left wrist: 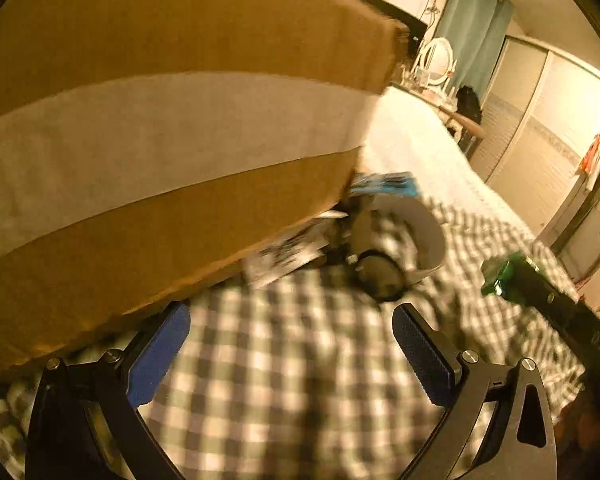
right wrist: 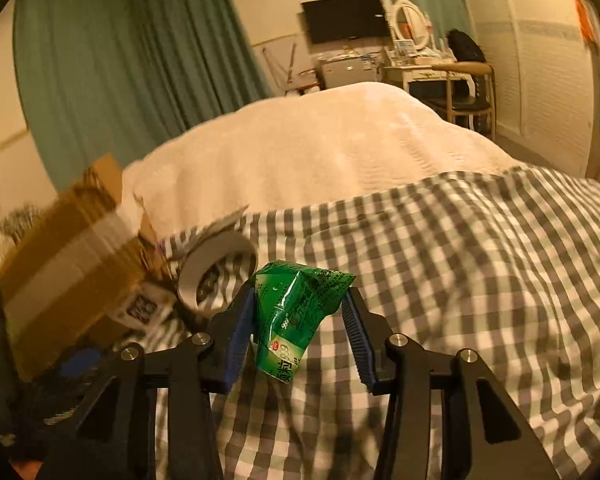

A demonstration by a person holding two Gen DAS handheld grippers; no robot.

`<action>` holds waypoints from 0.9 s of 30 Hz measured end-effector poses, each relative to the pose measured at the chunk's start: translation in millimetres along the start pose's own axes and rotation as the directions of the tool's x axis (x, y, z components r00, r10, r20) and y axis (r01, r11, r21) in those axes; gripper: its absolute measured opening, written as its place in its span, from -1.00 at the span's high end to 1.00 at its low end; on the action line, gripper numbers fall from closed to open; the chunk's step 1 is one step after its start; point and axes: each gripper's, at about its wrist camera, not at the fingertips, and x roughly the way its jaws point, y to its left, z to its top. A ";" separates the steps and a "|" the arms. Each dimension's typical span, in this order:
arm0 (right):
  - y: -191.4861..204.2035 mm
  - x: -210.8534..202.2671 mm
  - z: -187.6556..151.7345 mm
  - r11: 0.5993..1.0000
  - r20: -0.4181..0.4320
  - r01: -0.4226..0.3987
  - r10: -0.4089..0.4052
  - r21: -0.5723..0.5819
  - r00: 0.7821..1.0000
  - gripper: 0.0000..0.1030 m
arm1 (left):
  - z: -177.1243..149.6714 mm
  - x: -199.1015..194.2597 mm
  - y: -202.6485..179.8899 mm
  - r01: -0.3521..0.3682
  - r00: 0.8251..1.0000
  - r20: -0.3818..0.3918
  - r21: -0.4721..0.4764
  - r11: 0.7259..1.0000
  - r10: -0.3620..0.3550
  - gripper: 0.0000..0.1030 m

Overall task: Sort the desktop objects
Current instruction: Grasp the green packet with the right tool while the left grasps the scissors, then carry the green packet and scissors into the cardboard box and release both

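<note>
The right gripper [right wrist: 298,304] pinches a green packet [right wrist: 296,304] between its blue pads, just above the checked blanket [right wrist: 460,280]. Beside it lies a tape roll [right wrist: 216,272], then a cardboard box [right wrist: 68,264]. The left gripper [left wrist: 290,344] is wide open with nothing in it.

The tape roll [right wrist: 216,276] lies on the blanket [right wrist: 460,260], between box [right wrist: 72,256] and packet [right wrist: 300,312].

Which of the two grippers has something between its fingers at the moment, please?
The right gripper: a green sachet sits between its blue pads. The left gripper stands open over bare checked cloth.
</note>
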 end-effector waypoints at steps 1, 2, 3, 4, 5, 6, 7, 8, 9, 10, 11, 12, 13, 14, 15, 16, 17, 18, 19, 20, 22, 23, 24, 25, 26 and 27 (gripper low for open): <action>-2.5 -3.0 0.5 1.000 0.005 0.003 -0.003 0.003 1.000 0.14 | 0.9 1.2 -6.6 0.023 1.000 0.011 0.000 1.000 -0.023 -1.00; -6.3 -4.8 0.1 1.000 0.008 0.001 -0.001 0.012 1.000 0.14 | 0.8 5.1 -10.1 0.037 0.999 0.015 0.001 0.999 -0.038 -1.00; -8.7 -4.6 1.4 1.000 0.007 -0.007 0.007 0.025 1.000 0.14 | -0.3 8.0 -16.0 0.049 0.999 0.015 0.009 0.999 -0.049 -1.00; -12.1 -4.2 0.3 0.999 0.006 -0.015 0.014 0.038 1.000 0.14 | -1.1 12.8 -22.9 0.055 0.998 0.012 0.026 0.998 -0.055 -0.98; -15.1 -3.5 0.2 0.999 0.007 -0.018 0.018 0.051 1.000 0.14 | -1.2 19.2 -31.0 0.052 0.999 0.009 0.062 0.997 -0.053 -0.69; -17.9 -3.8 0.0 0.998 0.009 -0.022 0.021 0.063 1.000 0.14 | -1.3 24.6 -34.9 0.055 0.998 -0.003 0.079 0.995 -0.055 -0.45; -21.7 -4.4 -0.8 0.997 0.009 -0.029 0.029 0.075 1.000 0.14 | -0.5 32.5 -38.0 0.066 0.997 -0.043 0.097 0.993 -0.062 0.03; -25.3 -3.9 -1.6 0.995 0.010 -0.036 0.036 0.090 0.999 0.14 | -0.2 42.4 -40.5 0.072 0.994 -0.090 0.106 0.992 -0.063 0.30; -24.3 -5.9 0.1 0.995 0.010 -0.039 0.038 0.095 0.999 0.14 | -0.7 47.7 -40.9 0.057 0.993 -0.105 0.110 0.992 -0.046 0.32; -26.2 -4.7 0.0 0.994 0.009 -0.046 0.045 0.100 0.999 0.14 | -1.9 47.7 -39.5 0.058 0.994 -0.096 0.110 0.992 -0.047 0.37; -28.7 -3.2 1.2 0.993 0.009 -0.050 0.049 0.104 0.999 0.14 | -1.3 45.5 -37.4 0.074 0.995 -0.082 0.106 0.992 -0.065 0.55; -29.7 -1.7 0.2 0.993 0.008 -0.052 0.051 0.107 0.999 0.14 | -0.7 44.2 -36.2 0.084 0.994 -0.080 0.103 0.991 -0.075 0.66; -30.0 -0.4 -0.6 0.992 0.007 -0.054 0.054 0.111 0.999 0.14 | 0.0 42.4 -35.0 0.093 0.993 -0.078 0.105 0.990 -0.085 0.75; -29.4 1.2 -1.2 0.992 0.006 -0.056 0.055 0.112 0.998 0.14 | 0.3 39.1 -33.7 0.102 0.993 -0.079 0.115 0.988 -0.093 0.84; -29.3 2.0 -1.3 0.992 0.005 -0.056 0.056 0.112 0.998 0.14 | -0.2 34.6 -34.2 0.103 0.992 -0.082 0.135 0.985 -0.093 0.90; -28.5 1.5 -0.4 0.992 0.007 -0.059 0.058 0.109 0.998 0.14 | -2.4 28.0 -32.9 0.104 0.993 -0.075 0.151 0.983 -0.093 0.91; -27.9 0.2 0.9 0.993 0.013 -0.063 0.062 0.104 0.998 0.14 | -3.5 13.8 -33.1 0.118 0.992 -0.057 0.183 0.976 -0.110 0.91; -27.8 -2.7 2.1 0.993 0.020 -0.065 0.063 0.100 0.998 0.14 | -3.7 1.4 -33.0 0.137 0.991 -0.041 0.206 0.969 -0.131 0.91; -26.1 -5.3 4.6 0.993 0.027 -0.067 0.065 0.094 0.998 0.14 | -4.8 -8.5 -31.4 0.152 0.988 -0.029 0.216 0.964 -0.149 0.91; -24.2 -7.3 6.7 0.994 0.031 -0.069 0.067 0.088 0.997 0.14 | -4.9 -21.2 -29.3 0.169 0.985 -0.021 0.224 0.960 -0.169 0.91; -19.6 -13.0 10.7 0.994 0.042 -0.076 0.073 0.079 0.996 0.14 | -4.5 -40.1 -24.3 0.187 0.982 -0.014 0.221 0.957 -0.189 0.91; -16.7 -15.6 12.7 0.994 0.044 -0.080 0.077 0.073 0.996 0.14 | -5.0 -52.9 -19.3 0.198 0.979 0.003 0.207 0.958 -0.203 0.91; -12.8 -18.6 14.7 0.995 0.047 -0.081 0.078 0.066 0.996 0.14 | -4.1 -61.1 -18.3 0.207 0.977 0.014 0.194 0.959 -0.214 0.91; -8.4 -22.3 16.9 0.995 0.050 -0.086 0.083 0.056 0.995 0.14 | -3.5 -69.4 -16.4 0.216 0.975 0.016 0.186 0.958 -0.223 0.91; -4.3 -26.3 19.3 0.995 0.055 -0.091 0.088 0.047 0.995 0.14 | -1.4 -78.8 -14.6 0.218 0.974 0.027 0.183 0.959 -0.226 0.91; 0.7 -31.0 22.4 0.994 0.059 -0.099 0.096 0.039 0.994 0.14 | 0.8 -87.5 -13.3 0.215 0.974 0.037 0.188 0.958 -0.225 0.91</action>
